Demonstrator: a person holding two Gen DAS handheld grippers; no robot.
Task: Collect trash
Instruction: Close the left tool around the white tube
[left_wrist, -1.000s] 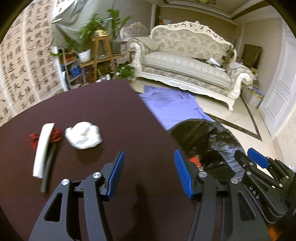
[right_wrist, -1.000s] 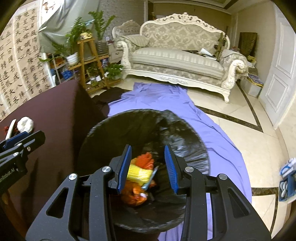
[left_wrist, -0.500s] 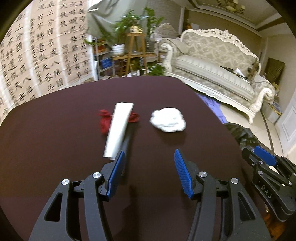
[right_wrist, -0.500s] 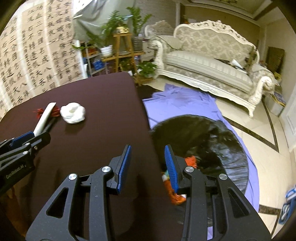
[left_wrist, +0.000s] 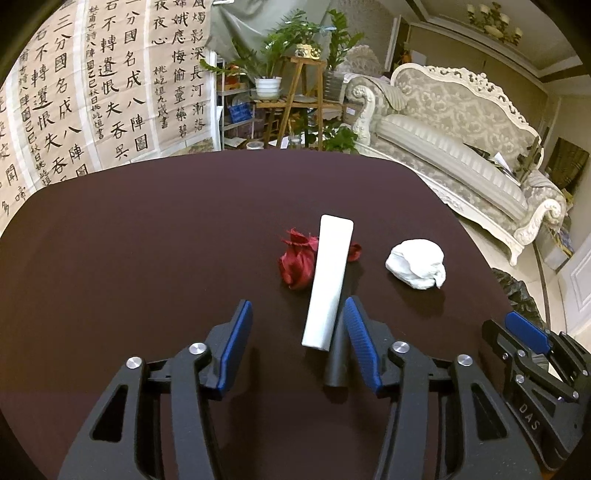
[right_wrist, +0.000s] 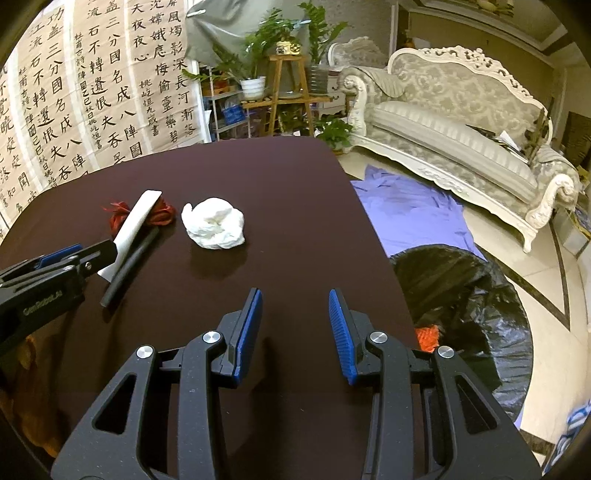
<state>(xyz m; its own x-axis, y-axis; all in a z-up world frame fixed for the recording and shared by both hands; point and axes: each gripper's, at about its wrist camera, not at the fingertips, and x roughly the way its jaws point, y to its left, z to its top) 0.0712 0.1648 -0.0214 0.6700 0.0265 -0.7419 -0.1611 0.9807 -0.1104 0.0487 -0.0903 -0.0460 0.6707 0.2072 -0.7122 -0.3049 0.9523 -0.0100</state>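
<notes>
On the dark round table lie a white flat strip, a black tube under its near end, a red crumpled scrap and a white crumpled tissue. My left gripper hangs over the near ends of the strip and the tube. Its jaws are closing; both ends lie between them by the right finger, and the pads do not press on them. My right gripper stands open over bare table, nothing between its fingers, the tissue ahead to its left. The black trash bag gapes beside the table's right edge.
Orange trash shows inside the bag. A purple cloth lies on the floor beyond it. A white sofa stands at the back right, a plant stand behind the table, and calligraphy sheets hang on the left wall.
Both grippers have swung left, from over the trash bag to over the table. The left one has come up to the strip and tube, and its jaws have narrowed a little.
</notes>
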